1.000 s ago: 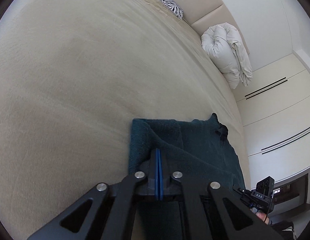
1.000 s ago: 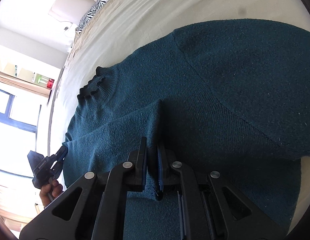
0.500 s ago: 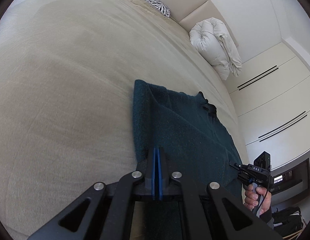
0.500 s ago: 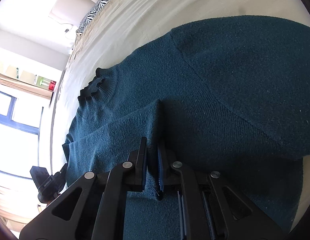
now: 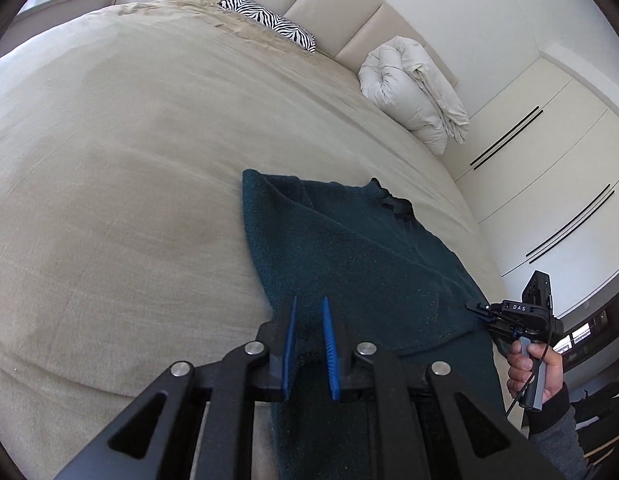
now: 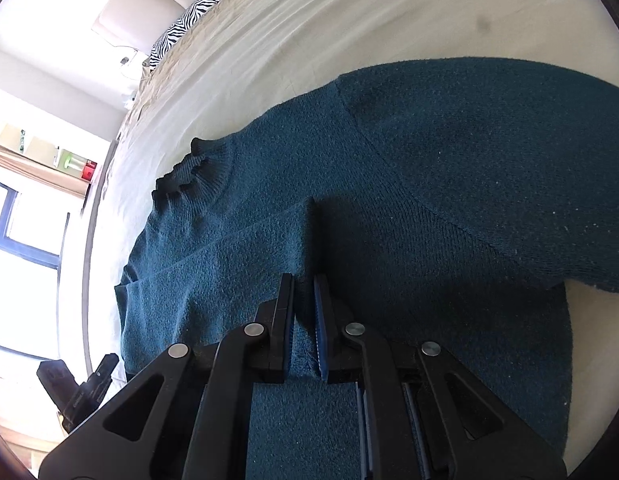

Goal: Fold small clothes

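On the bed (image 5: 109,200), left tongs (image 5: 308,312) gape over the sweater (image 5: 349,260).

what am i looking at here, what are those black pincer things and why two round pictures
No robot here: a person holds a two-finger gripper in each hand, and each carries a fisheye camera looking along its fingers. One picture is from the left gripper, its jaws apart over the edge of a teal sweater. The other is from the right gripper, pinching a ridge of that sweater. The sweater lies on a beige bed, with a zebra pillow and a rolled white duvet near the headboard.
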Action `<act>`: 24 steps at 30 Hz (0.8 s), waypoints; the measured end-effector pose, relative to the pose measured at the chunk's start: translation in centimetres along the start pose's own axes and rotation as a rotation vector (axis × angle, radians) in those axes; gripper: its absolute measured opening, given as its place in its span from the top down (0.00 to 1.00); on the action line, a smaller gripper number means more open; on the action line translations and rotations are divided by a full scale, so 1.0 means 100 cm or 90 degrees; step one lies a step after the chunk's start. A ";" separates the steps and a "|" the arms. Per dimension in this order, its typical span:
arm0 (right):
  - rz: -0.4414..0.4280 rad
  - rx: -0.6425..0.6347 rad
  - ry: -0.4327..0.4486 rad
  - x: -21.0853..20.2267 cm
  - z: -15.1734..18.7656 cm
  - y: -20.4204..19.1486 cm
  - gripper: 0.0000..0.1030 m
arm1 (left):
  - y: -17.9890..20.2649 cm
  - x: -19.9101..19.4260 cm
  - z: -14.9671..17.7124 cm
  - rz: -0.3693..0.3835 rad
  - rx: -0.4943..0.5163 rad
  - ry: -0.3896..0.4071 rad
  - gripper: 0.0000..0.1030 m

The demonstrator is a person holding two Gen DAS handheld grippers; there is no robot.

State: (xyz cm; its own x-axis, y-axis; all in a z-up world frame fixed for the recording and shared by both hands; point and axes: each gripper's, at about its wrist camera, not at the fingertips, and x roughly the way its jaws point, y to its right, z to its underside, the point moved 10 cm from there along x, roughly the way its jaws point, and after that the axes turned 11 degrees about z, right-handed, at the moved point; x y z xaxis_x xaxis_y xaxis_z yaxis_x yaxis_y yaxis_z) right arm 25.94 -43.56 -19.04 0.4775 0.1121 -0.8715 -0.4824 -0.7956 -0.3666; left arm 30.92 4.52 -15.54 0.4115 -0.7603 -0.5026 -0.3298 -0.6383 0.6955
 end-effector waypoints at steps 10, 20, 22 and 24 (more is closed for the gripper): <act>-0.011 0.017 -0.011 0.006 0.008 0.021 0.91 | -0.016 0.030 0.013 -0.005 -0.025 -0.044 0.97; -0.029 0.005 0.002 -0.009 0.035 0.038 0.91 | -0.028 0.050 -0.011 -0.016 -0.052 -0.036 0.87; -0.043 0.014 -0.002 -0.016 0.039 0.043 0.91 | -0.026 0.047 -0.016 -0.004 -0.070 -0.030 0.88; -0.050 0.011 0.010 -0.026 0.042 0.047 0.91 | -0.024 0.042 -0.026 -0.004 -0.060 -0.011 0.80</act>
State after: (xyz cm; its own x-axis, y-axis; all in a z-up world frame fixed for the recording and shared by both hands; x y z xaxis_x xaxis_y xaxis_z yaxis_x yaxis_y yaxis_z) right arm 19.37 -45.09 -19.81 0.5257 0.1638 -0.8348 -0.4553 -0.7748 -0.4387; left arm 35.62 3.15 -17.97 0.3978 -0.7587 -0.5159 -0.2452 -0.6298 0.7371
